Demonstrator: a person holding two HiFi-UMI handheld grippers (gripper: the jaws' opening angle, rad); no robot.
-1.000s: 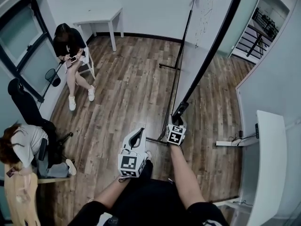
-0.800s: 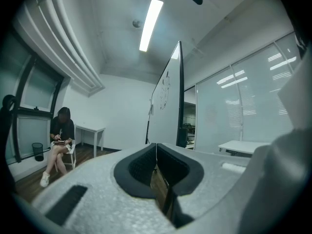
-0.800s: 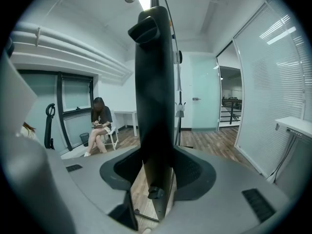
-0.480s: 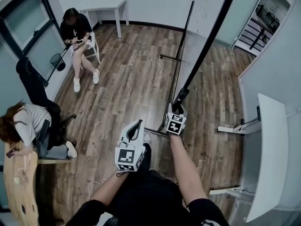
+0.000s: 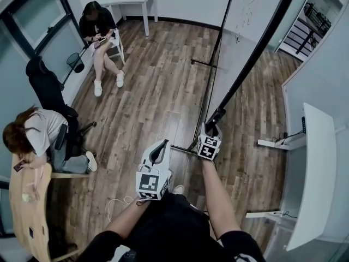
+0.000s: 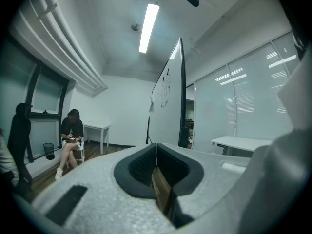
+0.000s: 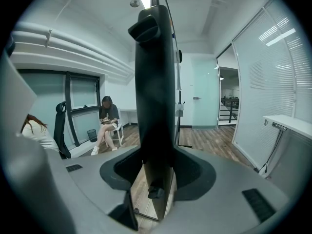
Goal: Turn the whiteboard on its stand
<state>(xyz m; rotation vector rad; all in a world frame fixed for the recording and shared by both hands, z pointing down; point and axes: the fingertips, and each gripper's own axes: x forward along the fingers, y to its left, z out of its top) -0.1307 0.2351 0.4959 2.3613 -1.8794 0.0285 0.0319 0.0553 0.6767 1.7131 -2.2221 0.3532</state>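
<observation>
Clamping the black edge of the whiteboard [image 5: 242,34], right hand-held gripper [image 5: 214,120]; left hand-held gripper [image 5: 158,148] closed, empty, over wood-plank floor [image 5: 155,86].

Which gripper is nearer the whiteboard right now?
Right. The right gripper is clamped on the dark edge of the whiteboard; the left gripper, shut and empty, hangs apart, left of it.

Head view looks steeply down; both gripper views look forward, sharing the whiteboard [image 5: 242,34].
</observation>
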